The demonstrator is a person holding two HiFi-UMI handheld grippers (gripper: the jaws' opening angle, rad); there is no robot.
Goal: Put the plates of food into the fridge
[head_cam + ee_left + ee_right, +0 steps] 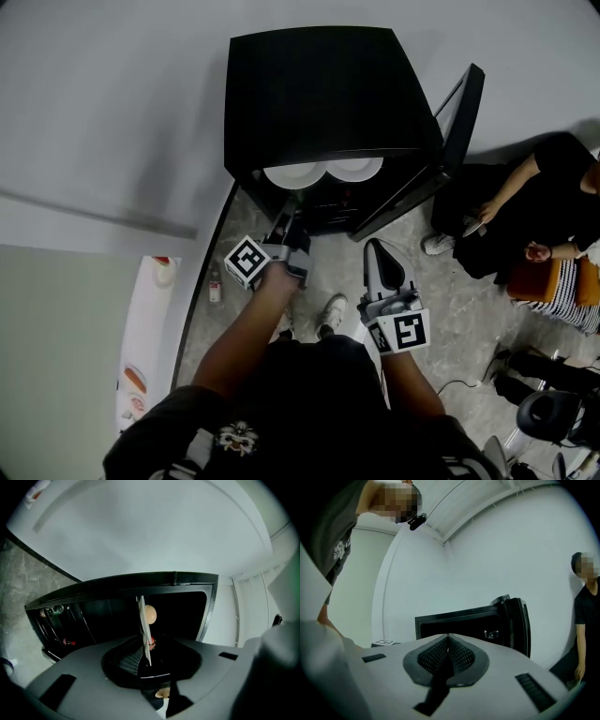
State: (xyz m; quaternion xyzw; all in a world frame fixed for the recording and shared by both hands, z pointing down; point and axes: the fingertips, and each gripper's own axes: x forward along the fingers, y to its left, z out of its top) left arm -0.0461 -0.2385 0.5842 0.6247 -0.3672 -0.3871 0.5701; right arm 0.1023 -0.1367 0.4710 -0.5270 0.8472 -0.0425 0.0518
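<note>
The black fridge (319, 94) stands on the floor with its door (461, 117) swung open to the right. Two white plates sit side by side at its open front, the left plate (289, 175) and the right plate (358, 168). My left gripper (292, 208) reaches to the left plate's near rim. In the left gripper view that plate (143, 625) stands edge-on between the jaws of the left gripper (146, 660), with a pale egg-like food (150, 614) on it; the jaws stand apart, not pressing it. My right gripper (373, 248) is shut and empty, short of the fridge.
A person in black (525, 216) sits on the floor right of the door. A small bottle (216, 286) stands at the wall edge on the left, beside a white surface (150, 337) with food items. A chair base (553, 412) is at the lower right.
</note>
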